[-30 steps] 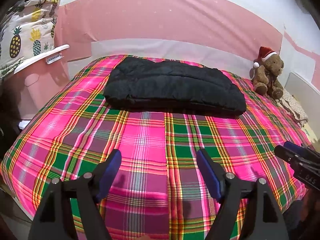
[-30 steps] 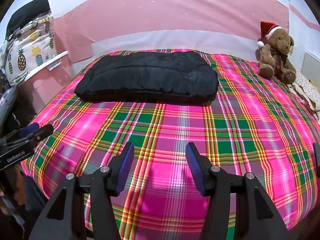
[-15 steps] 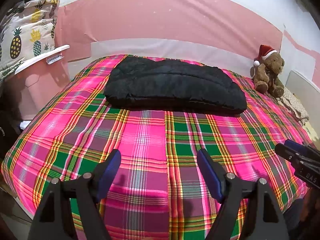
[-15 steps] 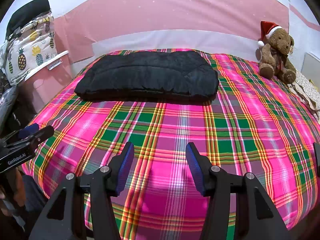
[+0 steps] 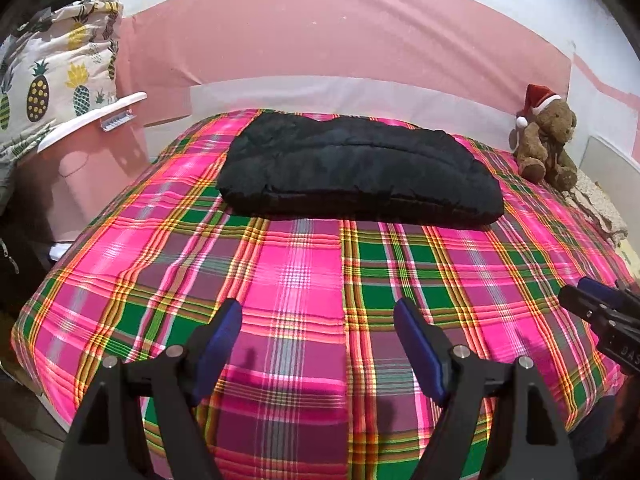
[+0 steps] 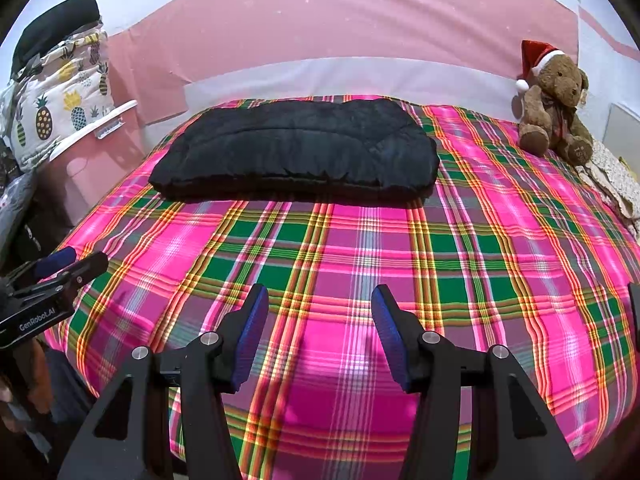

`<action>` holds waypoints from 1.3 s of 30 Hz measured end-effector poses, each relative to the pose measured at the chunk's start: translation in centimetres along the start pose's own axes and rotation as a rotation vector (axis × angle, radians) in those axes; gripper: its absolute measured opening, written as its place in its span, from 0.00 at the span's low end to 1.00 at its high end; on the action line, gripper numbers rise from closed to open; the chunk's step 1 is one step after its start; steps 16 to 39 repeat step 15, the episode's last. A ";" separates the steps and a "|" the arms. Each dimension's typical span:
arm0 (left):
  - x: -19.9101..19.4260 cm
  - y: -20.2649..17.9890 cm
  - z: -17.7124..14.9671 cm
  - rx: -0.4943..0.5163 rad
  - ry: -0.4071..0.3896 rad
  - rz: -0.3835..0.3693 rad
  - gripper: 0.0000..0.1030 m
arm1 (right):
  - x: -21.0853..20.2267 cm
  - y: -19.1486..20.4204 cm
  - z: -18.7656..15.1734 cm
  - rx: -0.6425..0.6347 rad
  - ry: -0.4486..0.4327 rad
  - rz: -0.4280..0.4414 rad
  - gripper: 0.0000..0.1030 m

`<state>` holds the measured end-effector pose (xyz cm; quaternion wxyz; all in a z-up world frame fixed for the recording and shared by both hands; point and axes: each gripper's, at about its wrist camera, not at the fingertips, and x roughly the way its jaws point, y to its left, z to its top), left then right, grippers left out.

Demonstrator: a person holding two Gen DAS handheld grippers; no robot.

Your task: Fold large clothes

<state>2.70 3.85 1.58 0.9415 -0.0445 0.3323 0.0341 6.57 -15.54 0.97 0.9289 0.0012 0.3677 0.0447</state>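
A black padded garment lies folded into a flat oblong at the far middle of a bed with a pink and green plaid cover; it also shows in the right wrist view. My left gripper is open and empty, hovering above the near part of the bed, well short of the garment. My right gripper is open and empty, also above the near part of the bed. Each gripper shows at the edge of the other's view: the right one and the left one.
A brown teddy bear with a Santa hat sits at the far right corner of the bed. A pineapple-print bag rests on a pink bin left of the bed. Patterned cloth lies along the right edge. A pink headboard stands behind.
Both grippers have drawn back slightly from the bed and stay open. The black garment has not moved.
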 end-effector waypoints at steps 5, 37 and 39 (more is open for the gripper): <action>-0.2 0.1 0.0 -0.015 -0.003 0.005 0.78 | 0.0 0.0 0.0 0.000 0.001 0.000 0.53; -0.5 0.0 0.1 -0.017 -0.022 0.007 0.86 | 0.1 0.0 -0.1 -0.005 0.004 0.002 0.53; -0.5 0.0 0.1 -0.017 -0.022 0.007 0.86 | 0.1 0.0 -0.1 -0.005 0.004 0.002 0.53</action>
